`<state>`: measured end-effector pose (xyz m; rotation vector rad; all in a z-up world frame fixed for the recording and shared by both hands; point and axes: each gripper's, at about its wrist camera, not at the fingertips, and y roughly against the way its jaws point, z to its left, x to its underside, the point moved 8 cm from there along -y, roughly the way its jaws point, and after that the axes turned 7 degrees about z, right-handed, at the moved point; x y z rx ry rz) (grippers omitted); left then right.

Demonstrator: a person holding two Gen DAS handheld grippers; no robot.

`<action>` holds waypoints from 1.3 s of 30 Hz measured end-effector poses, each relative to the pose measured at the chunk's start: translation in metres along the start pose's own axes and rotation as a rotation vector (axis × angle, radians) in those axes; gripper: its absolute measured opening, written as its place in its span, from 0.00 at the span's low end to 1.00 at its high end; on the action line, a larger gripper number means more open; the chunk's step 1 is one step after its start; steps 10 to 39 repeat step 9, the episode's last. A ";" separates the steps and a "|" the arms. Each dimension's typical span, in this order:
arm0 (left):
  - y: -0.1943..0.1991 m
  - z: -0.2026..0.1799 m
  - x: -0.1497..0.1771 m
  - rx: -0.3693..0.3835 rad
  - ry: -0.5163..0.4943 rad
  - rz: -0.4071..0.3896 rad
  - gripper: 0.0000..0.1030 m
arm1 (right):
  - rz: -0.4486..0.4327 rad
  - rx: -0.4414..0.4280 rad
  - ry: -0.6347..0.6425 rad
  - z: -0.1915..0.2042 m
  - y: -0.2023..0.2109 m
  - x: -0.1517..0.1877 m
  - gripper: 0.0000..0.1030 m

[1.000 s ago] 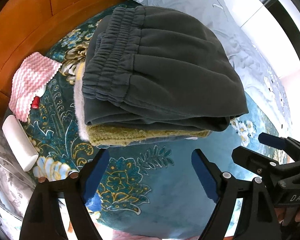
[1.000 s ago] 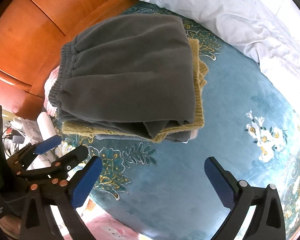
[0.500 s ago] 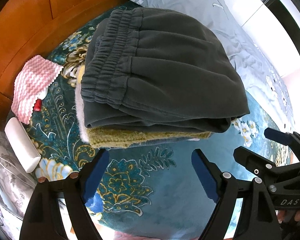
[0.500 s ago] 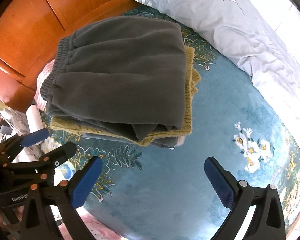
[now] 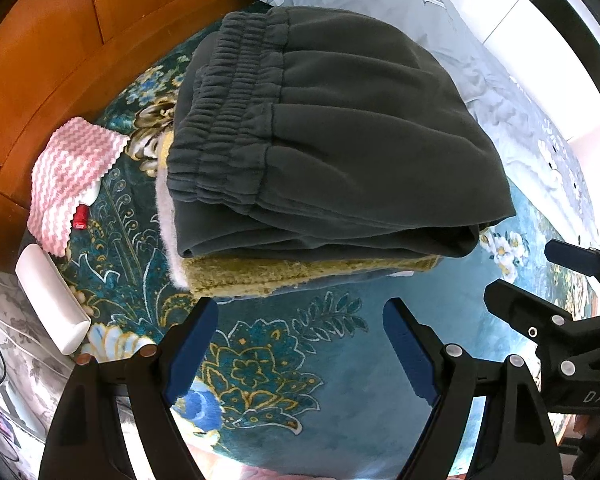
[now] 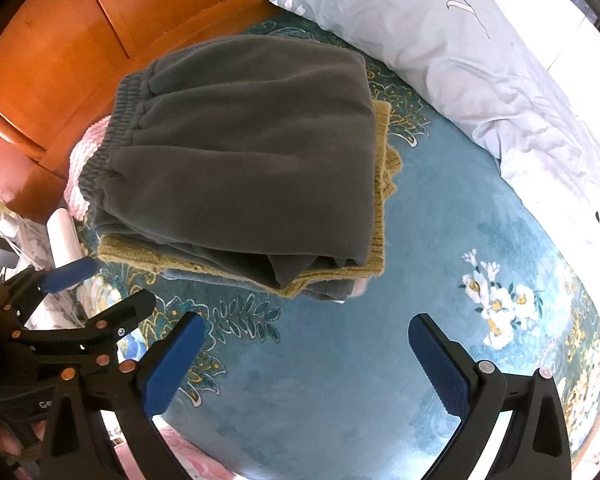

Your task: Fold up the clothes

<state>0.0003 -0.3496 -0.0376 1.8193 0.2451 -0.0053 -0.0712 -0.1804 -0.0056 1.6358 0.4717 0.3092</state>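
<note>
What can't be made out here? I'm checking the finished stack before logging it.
- Garments under the dark grey trousers: only edges of the olive knit and something white show, both views.
- Pink-striped cloth: mostly hidden behind the stack in the right wrist view.
- Small red item: too small to identify.

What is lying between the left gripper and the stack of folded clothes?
Only bare floral blanket separates the left gripper from the folded stack, as the left wrist view shows.

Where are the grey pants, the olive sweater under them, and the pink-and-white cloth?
Grey pants (image 5: 340,128): left wrist view, middle of the top fold.
Olive sweater (image 5: 260,276): left wrist view, its near folded edge under the pants.
Pink-and-white cloth (image 5: 70,168): left wrist view, middle of its zigzag pattern.
</note>
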 end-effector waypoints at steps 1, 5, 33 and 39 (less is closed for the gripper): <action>0.000 0.001 0.000 0.000 0.000 0.002 0.83 | 0.000 0.001 0.001 0.001 0.000 0.000 1.00; -0.002 0.005 -0.001 0.009 0.002 0.005 0.83 | 0.004 0.003 0.000 0.004 -0.002 -0.001 1.00; 0.002 0.011 -0.005 0.015 0.008 -0.016 0.83 | 0.005 0.006 -0.001 0.007 -0.002 -0.003 1.00; 0.002 0.011 -0.005 0.015 0.008 -0.016 0.83 | 0.005 0.006 -0.001 0.007 -0.002 -0.003 1.00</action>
